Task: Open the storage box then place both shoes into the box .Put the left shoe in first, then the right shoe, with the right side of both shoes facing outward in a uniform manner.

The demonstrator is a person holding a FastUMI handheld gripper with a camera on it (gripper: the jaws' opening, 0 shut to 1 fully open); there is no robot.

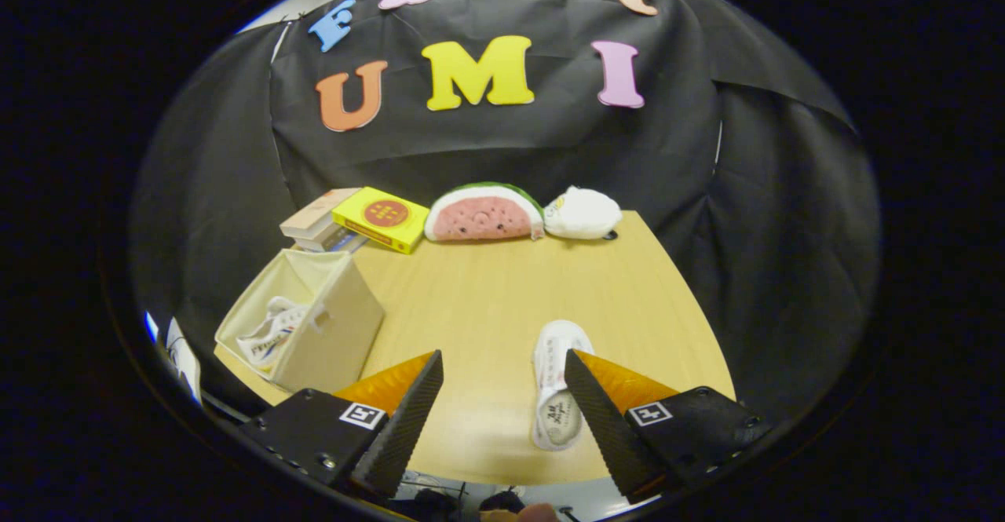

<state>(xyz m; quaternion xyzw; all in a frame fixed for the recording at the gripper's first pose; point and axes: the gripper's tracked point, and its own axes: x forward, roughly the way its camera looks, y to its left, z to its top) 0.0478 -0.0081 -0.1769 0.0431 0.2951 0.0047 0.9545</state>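
Shoe on the worktop: a white canvas shoe (556,385) lies flat on the worktop (487,294), just ahead of your gripper (502,385) and close against its right finger, which covers part of it. Its long axis runs straight away from you, along the fingers.
Gripper: its two ribbed black fingers stand wide apart and hold nothing.
Coming move, as a judgement: you need to shift right to bring the shoe between the fingers, then close across its narrow width.
Storage box: a cream fabric box (302,326), soft-sided and open at the top, sits beyond your left finger at the worktop's near left corner.
Shoe in the box: a white shoe (271,332) with coloured stripes already lies inside.
Far edge: books (357,220), a plush watermelon slice (484,213) and a white plush toy (582,213) line the back.
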